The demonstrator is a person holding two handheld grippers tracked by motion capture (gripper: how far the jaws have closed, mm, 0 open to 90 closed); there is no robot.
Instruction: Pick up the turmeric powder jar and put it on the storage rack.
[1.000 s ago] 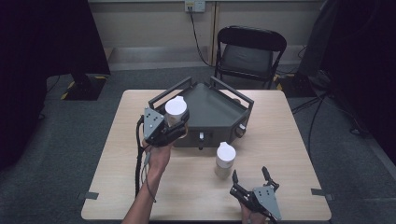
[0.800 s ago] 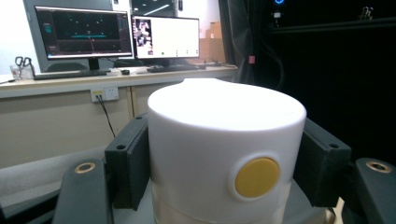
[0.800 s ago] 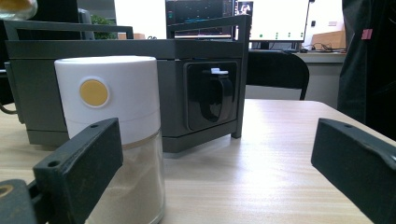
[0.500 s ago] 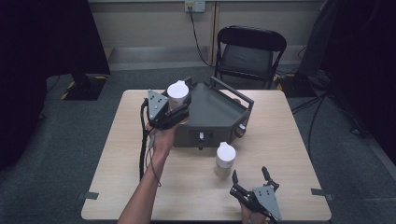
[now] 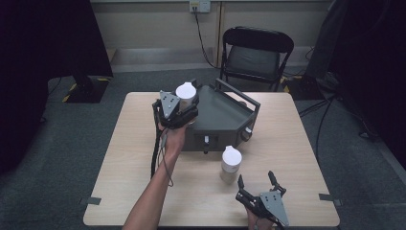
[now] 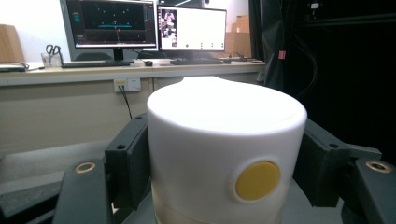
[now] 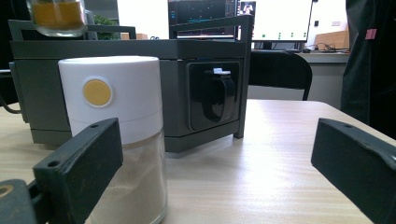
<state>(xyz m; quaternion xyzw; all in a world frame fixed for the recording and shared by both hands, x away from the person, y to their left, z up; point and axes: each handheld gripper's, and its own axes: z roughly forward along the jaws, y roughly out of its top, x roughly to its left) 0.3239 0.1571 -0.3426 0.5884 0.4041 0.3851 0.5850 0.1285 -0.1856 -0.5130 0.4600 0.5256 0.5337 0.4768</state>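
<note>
A white-capped jar (image 5: 186,94) is pinched between the jaws of the left gripper (image 5: 178,111) and is held at about ten o'clock on the table (image 5: 297,139), over the left corner of the dark grey box (image 5: 225,117); whether its base touches the box cannot be told. In the left gripper view the jar's yellow dot (image 6: 257,180) is seen. A second jar (image 5: 230,164) stands at about five o'clock, just ahead of the right gripper (image 5: 256,183), whose jaws are spread with nothing between them.
</note>
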